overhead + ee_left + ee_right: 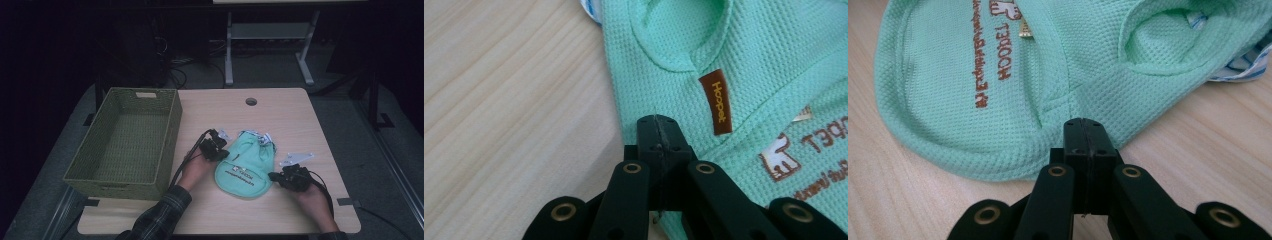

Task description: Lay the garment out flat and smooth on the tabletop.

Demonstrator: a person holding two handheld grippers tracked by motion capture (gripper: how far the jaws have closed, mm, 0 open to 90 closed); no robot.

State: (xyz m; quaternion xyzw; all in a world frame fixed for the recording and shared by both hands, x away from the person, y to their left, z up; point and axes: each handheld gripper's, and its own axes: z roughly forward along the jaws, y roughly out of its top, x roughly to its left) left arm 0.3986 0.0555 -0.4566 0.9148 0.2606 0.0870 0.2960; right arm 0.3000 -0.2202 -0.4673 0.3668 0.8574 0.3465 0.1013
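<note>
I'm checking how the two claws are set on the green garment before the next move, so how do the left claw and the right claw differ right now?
The left claw sits at the mint-green garment's left edge, farther up the table; the right claw sits at its lower right edge, nearer the person. Past the left claw's tips lies a brown label; past the right claw's lies a rounded hem. Both are shut at the fabric's edge; whether either pinches cloth is unclear.

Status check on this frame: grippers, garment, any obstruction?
Left gripper shut, right gripper shut, each at an edge of the green garment. Garment flat on table. Basket left, nothing blocking.
</note>
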